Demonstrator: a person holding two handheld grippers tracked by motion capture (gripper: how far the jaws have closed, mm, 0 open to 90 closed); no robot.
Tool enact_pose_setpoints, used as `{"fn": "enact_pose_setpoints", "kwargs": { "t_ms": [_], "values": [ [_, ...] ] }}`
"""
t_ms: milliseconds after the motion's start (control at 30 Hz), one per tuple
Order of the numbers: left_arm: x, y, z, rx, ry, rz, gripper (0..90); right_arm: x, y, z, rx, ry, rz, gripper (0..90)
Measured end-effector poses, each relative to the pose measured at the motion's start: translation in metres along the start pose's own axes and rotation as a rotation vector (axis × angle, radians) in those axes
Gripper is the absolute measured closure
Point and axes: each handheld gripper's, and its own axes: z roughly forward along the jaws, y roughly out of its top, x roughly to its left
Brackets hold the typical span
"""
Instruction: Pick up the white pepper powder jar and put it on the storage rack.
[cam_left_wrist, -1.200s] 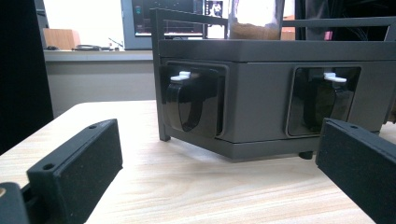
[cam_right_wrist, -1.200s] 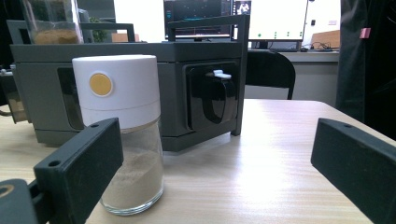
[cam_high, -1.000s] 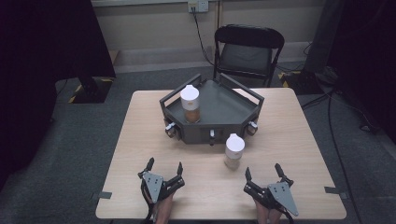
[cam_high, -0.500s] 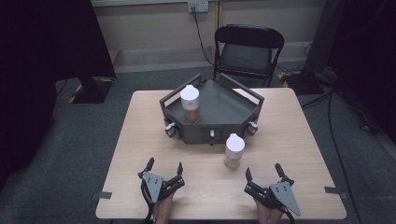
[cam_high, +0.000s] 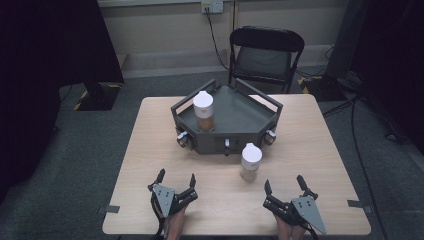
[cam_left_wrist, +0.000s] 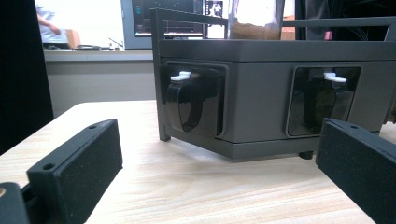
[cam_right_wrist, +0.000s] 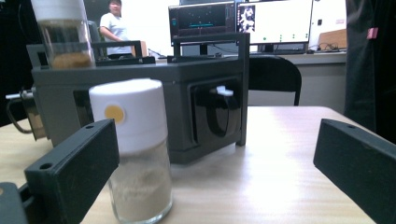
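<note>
Sitting on grey carpet in a dim room, a pale wooden tabletop with a folding chair behind its far edge and monitors glowing in the background of the gripper views. Resting low near the front edge, both sets of tongs – left tongs spread apart and empty, right tongs likewise gaping with nothing between them. Standing upright just ahead of the right tongs and a little to their left, a white-capped jar of pale powder, looming close by one jaw in the right gripper view. Sitting just behind it, near but apparently not touching, a dark angular tray with latches on its front faces, carrying a second jar with brown contents in its left corner. Judging the likely aim as lifting the near jar into the tray. Risking a topple – the jar looking tall and narrow, so one jaw clipping it off-centre on the way in could be tipping it over or rolling it toward the edge. Gripping on the smooth cap rather than the glass body could be letting it slip. Standing in the way of a straight carry, the tray's front wall and raised rail, so a low lift could be knocking the base against it; worth also steering clear of the jar already aboard.
</note>
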Motion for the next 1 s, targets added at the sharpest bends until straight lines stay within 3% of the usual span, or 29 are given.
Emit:
{"fn": "enact_pose_setpoints", "kwargs": {
  "t_ms": [500, 1000],
  "values": [
    [0.0, 0.0, 0.0, 0.0, 0.0, 0.0, 0.1, 0.011, 0.029, 0.017, -0.038, 0.062, -0.028, 0.0],
    [0.0, 0.0, 0.0, 0.0, 0.0, 0.0, 0.1, 0.024, 0.051, 0.053, -0.019, 0.135, -0.053, 0.0]
  ]
}}
